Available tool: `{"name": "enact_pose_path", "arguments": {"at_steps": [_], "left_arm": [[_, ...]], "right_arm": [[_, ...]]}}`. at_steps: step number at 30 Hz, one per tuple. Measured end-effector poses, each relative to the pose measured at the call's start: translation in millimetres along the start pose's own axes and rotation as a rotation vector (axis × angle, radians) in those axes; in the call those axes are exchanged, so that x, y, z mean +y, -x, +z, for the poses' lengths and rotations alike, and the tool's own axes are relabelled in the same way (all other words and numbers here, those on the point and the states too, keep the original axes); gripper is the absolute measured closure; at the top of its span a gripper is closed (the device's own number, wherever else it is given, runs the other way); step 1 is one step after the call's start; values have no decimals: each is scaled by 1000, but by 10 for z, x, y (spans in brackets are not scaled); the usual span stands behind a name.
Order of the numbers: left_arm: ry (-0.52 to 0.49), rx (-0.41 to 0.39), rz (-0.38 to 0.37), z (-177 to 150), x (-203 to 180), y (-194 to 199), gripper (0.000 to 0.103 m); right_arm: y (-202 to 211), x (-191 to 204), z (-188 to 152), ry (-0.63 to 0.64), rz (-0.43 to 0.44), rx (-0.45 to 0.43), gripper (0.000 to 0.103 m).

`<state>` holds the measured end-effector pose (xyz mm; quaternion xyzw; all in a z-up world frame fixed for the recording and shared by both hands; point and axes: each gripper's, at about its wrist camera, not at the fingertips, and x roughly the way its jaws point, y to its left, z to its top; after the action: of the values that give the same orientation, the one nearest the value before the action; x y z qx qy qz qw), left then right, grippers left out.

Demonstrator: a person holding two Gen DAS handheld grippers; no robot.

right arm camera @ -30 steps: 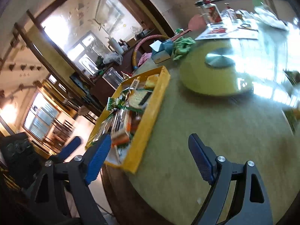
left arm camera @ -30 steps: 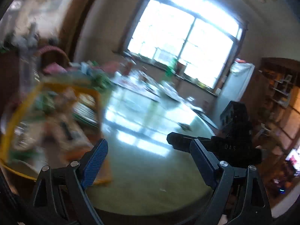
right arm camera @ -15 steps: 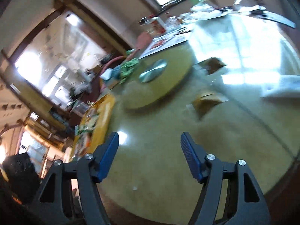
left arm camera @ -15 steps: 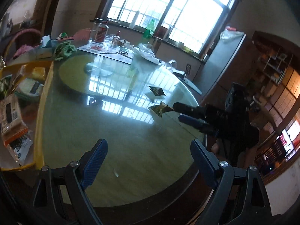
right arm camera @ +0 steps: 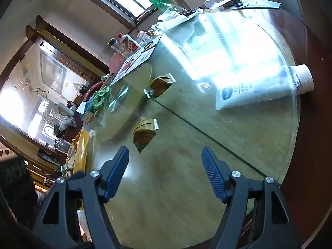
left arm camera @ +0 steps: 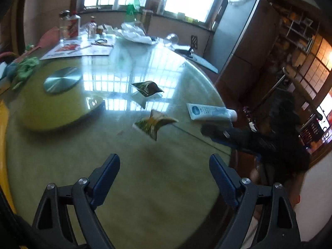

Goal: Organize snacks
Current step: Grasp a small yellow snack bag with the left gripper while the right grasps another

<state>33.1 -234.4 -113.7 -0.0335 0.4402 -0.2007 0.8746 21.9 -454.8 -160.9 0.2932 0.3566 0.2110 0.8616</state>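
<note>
Two small snack packets lie on the round glass-topped table. The nearer, yellow-green packet [left arm camera: 154,122] [right arm camera: 144,133] sits just beyond both grippers, and a darker packet [left arm camera: 147,88] [right arm camera: 160,85] lies farther back. My left gripper [left arm camera: 164,166] hovers over the table short of the nearer packet, its jaws closing slightly with nothing between them. My right gripper [right arm camera: 165,161] points at the same packet from the right, jaws opening and empty; it shows as a dark shape [left arm camera: 215,132] in the left wrist view. The yellow snack tray [right arm camera: 81,151] [left arm camera: 3,124] is at the far left.
A white tube [left arm camera: 209,112] [right arm camera: 259,87] lies near the table's right rim. A green turntable [left arm camera: 51,103] with a metal hub fills the middle. A green cloth [right arm camera: 101,99], bottles [left arm camera: 69,26], papers and a plastic bag [left arm camera: 134,34] crowd the far side.
Both grippers swung away from the yellow tray toward the right part of the table. The two loose packets and the white tube have come into view ahead of them.
</note>
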Motion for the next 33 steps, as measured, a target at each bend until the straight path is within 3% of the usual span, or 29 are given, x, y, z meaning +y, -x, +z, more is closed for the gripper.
{"name": "enact_pose_path", "arguments": {"at_steps": [5,9,13,15,19,27,33], "left_arm": [[63,81,28,224,109,-511,45],[12,42,79,340,36,-608,45],[-64,71,103,397,-73,-744,45],[-84,94,110,387,-92,-812,52],[-118,70,143,323,-148,-653,75],[21,47,155,-22,115,-226,87],[166,62,139,-336,373,24,87]], "right_arm": [[-12,-37,45,39,-46,-17,30],[10,-115,52,44,-50,-19,30],[20,-125,57,51,-49,-16,30],[19,-111,57,61,-45,-13,30],[42,-63,71,77,-35,-19,30],[-141,168,208,112,16,12,30],[-545,414,557,109,41,97,30]]}}
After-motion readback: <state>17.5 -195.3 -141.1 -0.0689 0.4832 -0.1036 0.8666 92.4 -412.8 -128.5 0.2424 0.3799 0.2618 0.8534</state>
